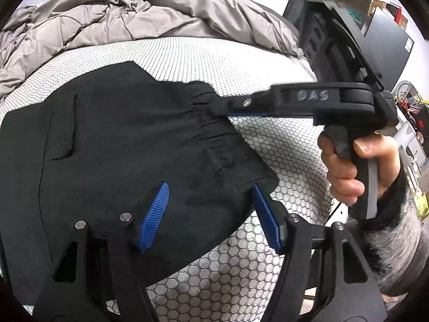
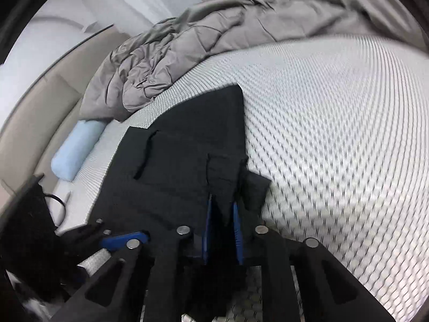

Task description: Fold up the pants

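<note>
- Black pants (image 1: 128,139) folded flat on mattress (image 1: 268,145); waistband at 2 o'clock.
- Right gripper (image 2: 222,214) pinching waistband fabric (narrow gap).
- Left gripper (image 1: 210,209) spread, touching nothing.
- Further folds probably left.

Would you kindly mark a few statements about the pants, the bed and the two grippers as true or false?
1. The pants are black. True.
2. The left gripper is clamped shut on the pants. False: its blue pads stand apart over the fabric near the waistband.
3. The right gripper has pants fabric between its fingers. True.
4. A grey quilt lies bunched at the far side of the mattress. True.
5. The pants hang off the floor. False: they lie on the mattress.
6. The pillow is red. False: it is pale blue.
</note>
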The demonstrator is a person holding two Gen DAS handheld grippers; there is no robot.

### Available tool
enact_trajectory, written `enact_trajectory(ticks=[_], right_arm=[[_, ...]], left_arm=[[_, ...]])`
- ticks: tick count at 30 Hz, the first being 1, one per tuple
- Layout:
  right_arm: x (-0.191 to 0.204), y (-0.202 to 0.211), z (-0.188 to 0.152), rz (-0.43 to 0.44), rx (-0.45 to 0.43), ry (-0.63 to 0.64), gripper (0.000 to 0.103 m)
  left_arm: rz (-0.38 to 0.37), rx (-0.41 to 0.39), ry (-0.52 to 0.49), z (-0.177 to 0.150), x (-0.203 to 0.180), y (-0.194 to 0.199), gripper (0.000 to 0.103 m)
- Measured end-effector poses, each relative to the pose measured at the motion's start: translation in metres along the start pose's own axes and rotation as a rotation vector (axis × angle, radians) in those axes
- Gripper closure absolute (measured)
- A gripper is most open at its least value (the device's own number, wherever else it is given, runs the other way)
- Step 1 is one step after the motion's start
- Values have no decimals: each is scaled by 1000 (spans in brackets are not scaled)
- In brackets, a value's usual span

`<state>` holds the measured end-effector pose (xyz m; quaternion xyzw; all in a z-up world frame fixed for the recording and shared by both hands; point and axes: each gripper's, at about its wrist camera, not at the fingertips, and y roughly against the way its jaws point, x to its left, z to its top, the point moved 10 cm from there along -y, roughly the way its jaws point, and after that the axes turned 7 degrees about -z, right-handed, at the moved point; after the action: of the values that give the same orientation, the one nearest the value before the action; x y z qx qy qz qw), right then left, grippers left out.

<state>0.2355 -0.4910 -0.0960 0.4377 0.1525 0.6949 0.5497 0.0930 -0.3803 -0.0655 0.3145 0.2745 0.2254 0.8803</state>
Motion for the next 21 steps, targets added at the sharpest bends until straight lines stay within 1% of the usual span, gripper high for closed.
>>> enact_trajectory(ticks=[1,2,3,5,7,9,11,12,13,15,17,18,20,21], right_arm=[[-6,9,3,-1,-30,-13,72],[-12,14,5,-3,-52,-28,66],[-18,18,8,17,-62,-62,59],[-21,13,8,83,-30,-117,58],[-19,-2,5,101,20,-131,57],[-15,-14,6,84,45,-116,57],[-9,-18,7,30,23,-64,67],[-2,-15,9,17,3,-30,79],[10,-8,13,17,-30,21,88],[31,0,19,50,-72,71,91],[42,-2,26,63,-85,95,91],[44,-6,28,59,-82,98,91],[39,-29,36,11,-66,84,91],[32,-38,34,-5,-36,65,91]], left_arm=[[-4,-6,-7,1,-2,2,41],[-4,-8,-10,2,-2,2,41],[-2,-6,-9,2,-2,2,41],[-3,6,-1,0,0,-1,41],[-4,12,2,-2,0,-3,41],[4,15,-5,-4,0,-2,41],[10,9,-8,-4,0,1,41],[8,5,-5,-4,1,3,41],[7,2,-3,-4,2,6,41],[12,-5,2,-4,5,9,41],[20,-7,17,-6,11,11,41],[24,-6,25,-7,14,12,41],[31,1,38,-10,19,12,41],[33,3,42,-11,20,12,41]])
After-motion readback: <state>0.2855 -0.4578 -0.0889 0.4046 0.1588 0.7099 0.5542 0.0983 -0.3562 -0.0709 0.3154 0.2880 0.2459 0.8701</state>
